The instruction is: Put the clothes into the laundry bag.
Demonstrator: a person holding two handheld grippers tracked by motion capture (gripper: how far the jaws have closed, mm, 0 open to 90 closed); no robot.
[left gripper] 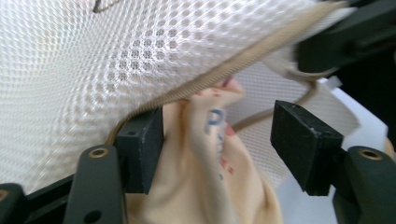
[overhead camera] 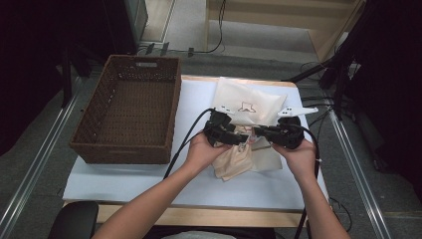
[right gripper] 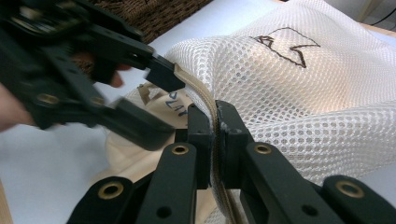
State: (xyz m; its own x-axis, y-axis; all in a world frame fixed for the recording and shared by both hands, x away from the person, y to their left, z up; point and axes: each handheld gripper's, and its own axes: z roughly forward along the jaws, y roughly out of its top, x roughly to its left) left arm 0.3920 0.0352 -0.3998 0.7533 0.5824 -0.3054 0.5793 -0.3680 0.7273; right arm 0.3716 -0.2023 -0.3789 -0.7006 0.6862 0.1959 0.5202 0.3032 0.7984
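Both grippers meet over the middle of the white table top [overhead camera: 124, 184]. Right gripper [right gripper: 214, 122] has its jaws pressed together on the beige zipper edge of the white mesh laundry bag [right gripper: 299, 93], pinching that hem between the pads. Left gripper [left gripper: 217, 140] has its jaws spread; the cream printed cloth [left gripper: 205, 186] hangs between them, brushing one pad, with the other pad clear of it. The mesh bag lies on the table just right of centre, its near edge lifted, and the cream cloth spills out beneath that edge toward the person. A dark brown woven rectangular basket [overhead camera: 99, 144] stands at the table's left end, well apart from the bag. Grey floor, metal rails and black cables surround the table. Both forearms come in from below, hands close together, the grippers pointing inward at each other.
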